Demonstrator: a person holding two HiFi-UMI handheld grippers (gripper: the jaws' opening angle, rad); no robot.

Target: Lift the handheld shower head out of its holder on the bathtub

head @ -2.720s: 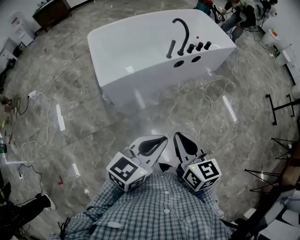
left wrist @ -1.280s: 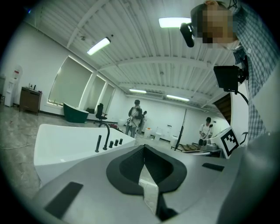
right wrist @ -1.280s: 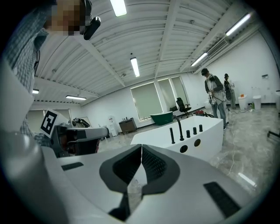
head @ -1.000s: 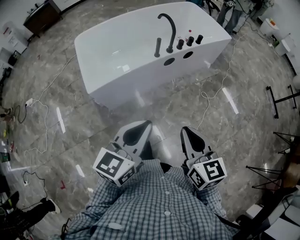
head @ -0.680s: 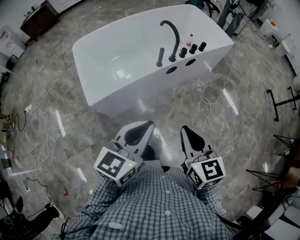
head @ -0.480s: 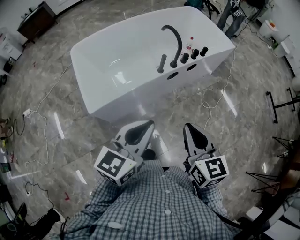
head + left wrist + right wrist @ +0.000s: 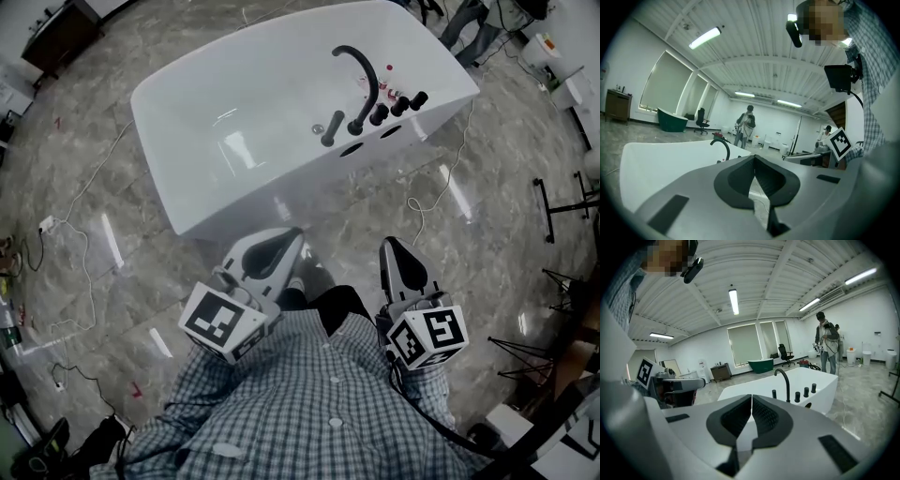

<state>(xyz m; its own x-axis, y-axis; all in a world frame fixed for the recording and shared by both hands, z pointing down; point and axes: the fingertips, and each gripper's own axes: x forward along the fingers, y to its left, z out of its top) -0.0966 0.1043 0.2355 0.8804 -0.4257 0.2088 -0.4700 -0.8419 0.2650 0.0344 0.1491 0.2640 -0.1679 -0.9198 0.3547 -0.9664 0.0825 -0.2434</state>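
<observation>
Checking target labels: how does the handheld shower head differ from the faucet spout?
The shower head is a short straight stick; the faucet spout rises taller and arches over. The faucet spout stands beside the knobs; the shower head on its far side. Both are black.

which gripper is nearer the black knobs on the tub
Right. In the head view the right gripper is straight below the black knobs; the left gripper is below and well left.

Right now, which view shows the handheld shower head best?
The head view: seen from above, the shower head stands upright on the bathtub rim. The right gripper view shows it small; the left gripper view hardly at all.
</observation>
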